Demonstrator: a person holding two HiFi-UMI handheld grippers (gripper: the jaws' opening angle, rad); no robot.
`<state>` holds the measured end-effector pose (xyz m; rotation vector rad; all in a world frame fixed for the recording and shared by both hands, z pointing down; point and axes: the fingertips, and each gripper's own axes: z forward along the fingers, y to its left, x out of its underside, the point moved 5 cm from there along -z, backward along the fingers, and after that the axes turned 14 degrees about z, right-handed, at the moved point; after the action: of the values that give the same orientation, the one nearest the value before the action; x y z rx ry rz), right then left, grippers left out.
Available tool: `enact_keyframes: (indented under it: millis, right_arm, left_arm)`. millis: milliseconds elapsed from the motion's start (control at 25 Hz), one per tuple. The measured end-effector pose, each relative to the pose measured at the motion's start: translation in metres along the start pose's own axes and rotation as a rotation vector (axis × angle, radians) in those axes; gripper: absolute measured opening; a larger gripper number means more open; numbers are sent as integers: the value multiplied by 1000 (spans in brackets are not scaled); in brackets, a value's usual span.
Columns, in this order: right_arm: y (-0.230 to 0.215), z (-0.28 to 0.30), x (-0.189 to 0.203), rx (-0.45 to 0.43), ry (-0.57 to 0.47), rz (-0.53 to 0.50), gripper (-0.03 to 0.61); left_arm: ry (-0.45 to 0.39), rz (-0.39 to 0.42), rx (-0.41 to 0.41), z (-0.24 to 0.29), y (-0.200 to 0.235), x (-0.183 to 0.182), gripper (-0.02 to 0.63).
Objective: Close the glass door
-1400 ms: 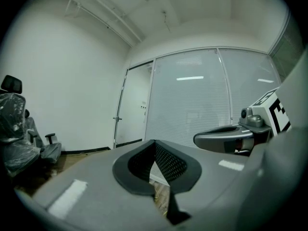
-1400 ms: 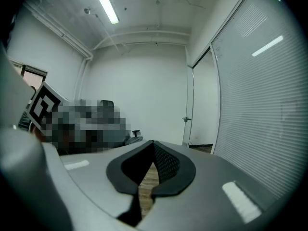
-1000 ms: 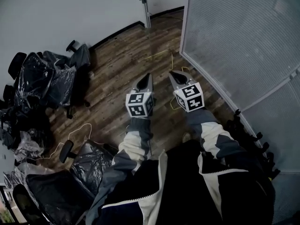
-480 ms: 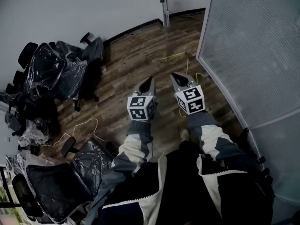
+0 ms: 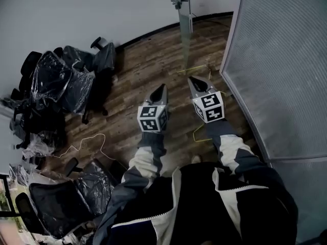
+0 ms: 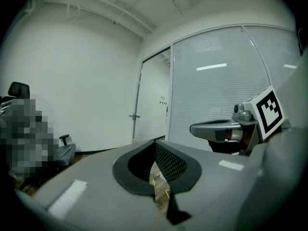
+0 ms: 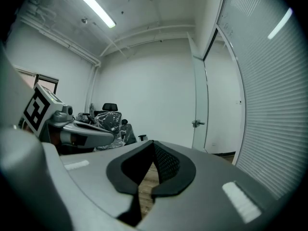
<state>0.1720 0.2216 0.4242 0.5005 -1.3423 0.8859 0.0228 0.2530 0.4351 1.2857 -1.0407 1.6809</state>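
Claws both pressed closed and empty: left claw, right claw

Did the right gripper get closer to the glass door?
Yes. In the head view the right gripper has moved forward toward the glass door, whose bottom edge was far ahead before and now stands just beyond the gripper's tips.

Office with wrapped swivel chairs, glass door, partition.

Your jacket: dark, pale panels, white zip line. Sleeves grey/off-white blocks. Left gripper, right gripper: grey tapered jaws, black mesh pads, white cube with black square markers on each.
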Motion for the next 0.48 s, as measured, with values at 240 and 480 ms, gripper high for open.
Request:
enact_keyframes:
  millis: [240, 480]
  right_arm:
    - [-54, 35, -17, -31, 11, -9, 5]
    - [-69, 77, -18, -66, 15, 0, 5]
  left_arm:
    - [10, -9, -50, 57, 7, -13, 0]
    - [44, 2, -58, 90, 28, -6, 0]
